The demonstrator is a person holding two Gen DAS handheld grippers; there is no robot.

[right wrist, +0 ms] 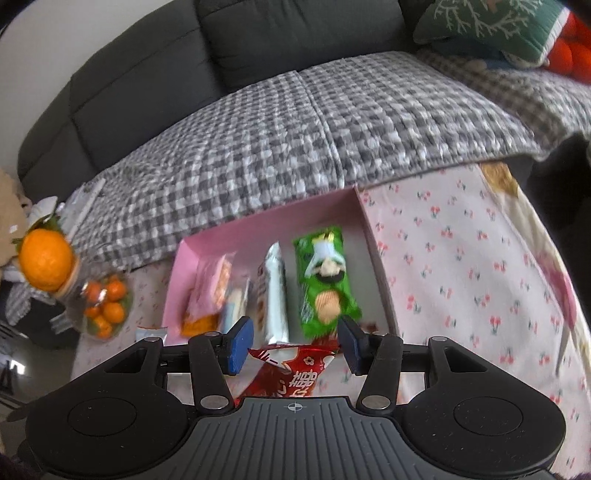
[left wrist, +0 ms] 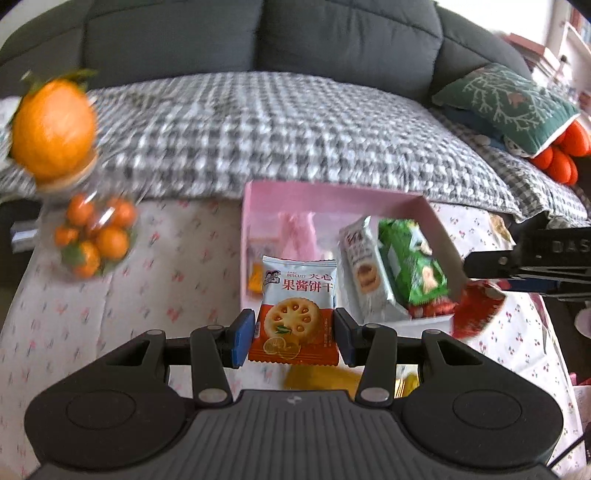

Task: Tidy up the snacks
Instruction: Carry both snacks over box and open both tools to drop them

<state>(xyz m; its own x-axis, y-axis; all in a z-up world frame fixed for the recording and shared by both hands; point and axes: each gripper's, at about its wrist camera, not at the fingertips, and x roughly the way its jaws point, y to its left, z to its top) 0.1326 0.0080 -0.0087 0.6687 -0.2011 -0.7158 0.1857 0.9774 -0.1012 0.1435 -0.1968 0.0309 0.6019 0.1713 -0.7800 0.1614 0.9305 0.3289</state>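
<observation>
Dark grey sofa cushions (left wrist: 258, 33) rose behind a checked grey-and-white blanket (left wrist: 277, 129), and in front of it lay a tablecloth printed with small cherries (right wrist: 461, 266). On that cloth stood an open pink box (left wrist: 439, 225) holding a green snack packet (left wrist: 413, 266), a white biscuit packet (left wrist: 364, 273) beside it and pink-wrapped items at its left end. The left gripper (left wrist: 294, 334) was clamped on a jam biscuit packet (left wrist: 295, 310), its blue pads pressing both side edges, the packet upright at the box's near edge. The right gripper (right wrist: 293, 345) was closed on a red foil snack packet (right wrist: 291, 369), crumpled between its pads, just short of the box's near wall. Off to the left, a clear jar of small oranges (left wrist: 94, 240) stood with a large orange (left wrist: 53, 129) on top.
</observation>
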